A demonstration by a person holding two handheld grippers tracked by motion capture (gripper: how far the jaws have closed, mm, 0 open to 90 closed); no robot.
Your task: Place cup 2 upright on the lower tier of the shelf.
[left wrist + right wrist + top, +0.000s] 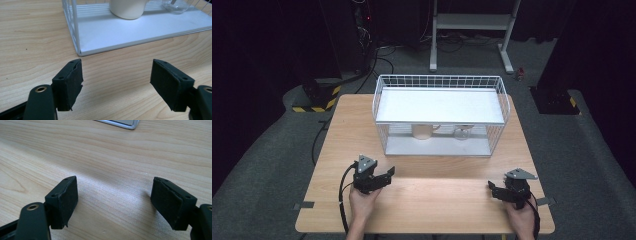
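Observation:
My left gripper (386, 174) rests low over the front left of the wooden table (432, 200), held by a hand. Its jaws stand open over bare wood in the left gripper view (116, 72), aimed at the near left corner of a white wire rack (439, 115). A cream mug (424, 131) and a clear glass (462, 132) stand on the rack's lower shelf (112, 32); the mug (127, 8) and the glass (176, 5) are well beyond the jaws. My right gripper (493, 190) sits at the front right, open (115, 192), with nothing between its pads.
The rack has a white upper shelf (439, 106) with a wire rim, and its lower corner (122, 123) edges into the right gripper view. Cables trail from both grippers off the table's front edge. Dark floor, a metal stand (472, 22) and hazard-striped blocks lie beyond the table.

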